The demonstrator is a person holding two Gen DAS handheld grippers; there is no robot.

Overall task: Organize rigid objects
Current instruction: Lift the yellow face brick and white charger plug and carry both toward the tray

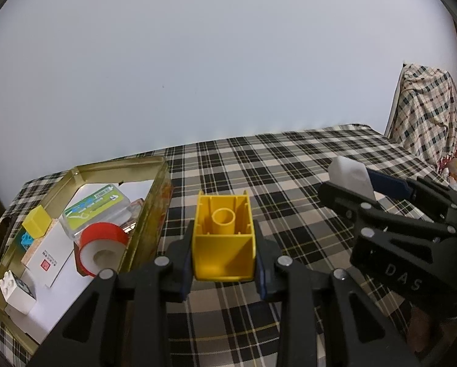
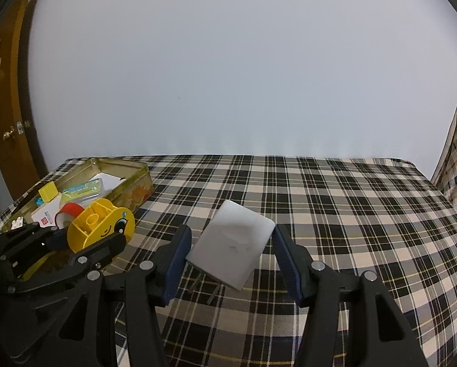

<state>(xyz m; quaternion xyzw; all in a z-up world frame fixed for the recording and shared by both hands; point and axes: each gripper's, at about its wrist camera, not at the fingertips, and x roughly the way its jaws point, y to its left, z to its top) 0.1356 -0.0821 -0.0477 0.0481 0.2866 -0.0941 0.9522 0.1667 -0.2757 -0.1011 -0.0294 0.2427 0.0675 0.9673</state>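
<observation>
Item 1, desk [image 2: 335,214]: covered in a black, grey and cream plaid cloth, set against a plain pale wall; a brown wooden door [image 2: 11,98] stands at far left, and a plaid-draped piece of furniture [image 1: 427,113] at right. Item 2, gold tin box [image 1: 159,202]: open, resting at the desk's left end, already holding a red tape roll [image 1: 101,244], a clear case with a green label [image 1: 95,211], a white carton [image 1: 49,253], a small yellow cube [image 1: 38,222], a blue brick [image 1: 26,240] and a white brick [image 1: 16,290]. Judgement: sorting is well along, with two pieces not yet boxed. Item 3, right gripper [image 2: 233,244]: pads pressed on both sides of a white wall charger [image 2: 233,244], held tilted above the cloth, metal prongs pointing down. Item 4, left gripper [image 1: 224,247]: closed firmly on a yellow toy block [image 1: 224,238], hollow underside facing the camera, a cartoon face on its side in the right wrist view; it is lifted just right of the tin. Remaining, by estimate: carry both held pieces into the tin.
</observation>
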